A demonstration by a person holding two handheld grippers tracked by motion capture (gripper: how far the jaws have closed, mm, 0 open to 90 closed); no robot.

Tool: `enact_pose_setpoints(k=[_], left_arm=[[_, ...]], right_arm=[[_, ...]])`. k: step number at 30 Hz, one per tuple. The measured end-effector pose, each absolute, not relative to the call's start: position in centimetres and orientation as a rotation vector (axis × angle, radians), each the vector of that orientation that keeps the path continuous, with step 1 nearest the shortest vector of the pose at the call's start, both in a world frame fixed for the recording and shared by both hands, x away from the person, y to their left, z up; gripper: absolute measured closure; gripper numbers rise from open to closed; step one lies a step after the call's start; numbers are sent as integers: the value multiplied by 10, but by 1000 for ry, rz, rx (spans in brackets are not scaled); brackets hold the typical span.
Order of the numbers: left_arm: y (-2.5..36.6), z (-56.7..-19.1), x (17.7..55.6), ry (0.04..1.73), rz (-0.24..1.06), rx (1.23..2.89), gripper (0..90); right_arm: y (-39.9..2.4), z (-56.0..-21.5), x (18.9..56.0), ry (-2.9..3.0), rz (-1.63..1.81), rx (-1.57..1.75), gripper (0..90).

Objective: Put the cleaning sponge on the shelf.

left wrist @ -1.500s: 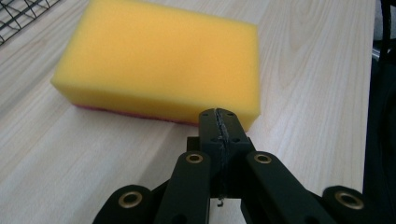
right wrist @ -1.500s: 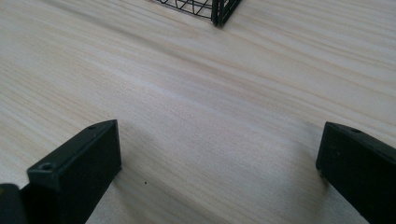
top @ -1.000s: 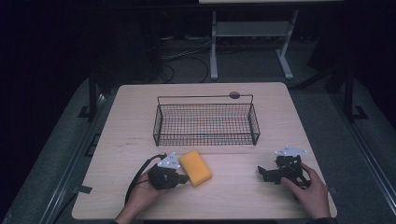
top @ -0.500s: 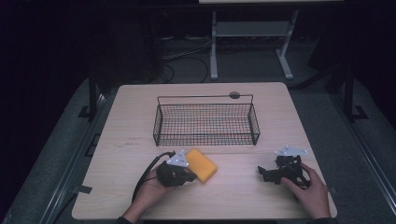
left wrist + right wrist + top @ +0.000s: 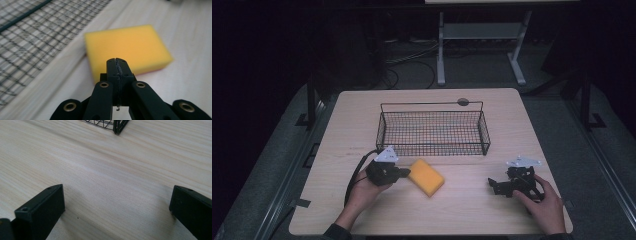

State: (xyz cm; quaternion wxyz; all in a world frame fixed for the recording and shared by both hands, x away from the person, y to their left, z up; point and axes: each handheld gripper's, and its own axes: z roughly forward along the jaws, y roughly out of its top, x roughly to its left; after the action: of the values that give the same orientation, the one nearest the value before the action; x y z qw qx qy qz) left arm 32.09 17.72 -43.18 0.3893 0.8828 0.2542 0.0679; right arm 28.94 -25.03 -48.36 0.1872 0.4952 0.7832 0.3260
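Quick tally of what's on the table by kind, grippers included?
Yellow sponge: 1
Black wire basket: 1
Grippers: 2, left gripper with jaws shut, right gripper with jaws open
Total: 4

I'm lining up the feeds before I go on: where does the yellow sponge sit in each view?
High view: the yellow sponge lies flat on the table, lower centre, just right of the left gripper.
Left gripper view: the sponge sits at centre, right beyond the shut jaws.
Right gripper view: not in it; bare table between the open jaws.
Shared landmark: the wire basket, at upper left in the left gripper view, its corner at the top edge of the right gripper view.
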Motion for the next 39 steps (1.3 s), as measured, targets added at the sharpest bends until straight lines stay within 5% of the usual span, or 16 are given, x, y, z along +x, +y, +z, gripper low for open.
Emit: enact_pose_setpoints(k=[13,39], left_arm=[[179,-444,344,699,187,2270,896],[169,-442,304,589,102,2304,896]], right_arm=[[-250,-484,289,2204,917,1394,0],[-250,-484,289,2205,918,1394,0]])
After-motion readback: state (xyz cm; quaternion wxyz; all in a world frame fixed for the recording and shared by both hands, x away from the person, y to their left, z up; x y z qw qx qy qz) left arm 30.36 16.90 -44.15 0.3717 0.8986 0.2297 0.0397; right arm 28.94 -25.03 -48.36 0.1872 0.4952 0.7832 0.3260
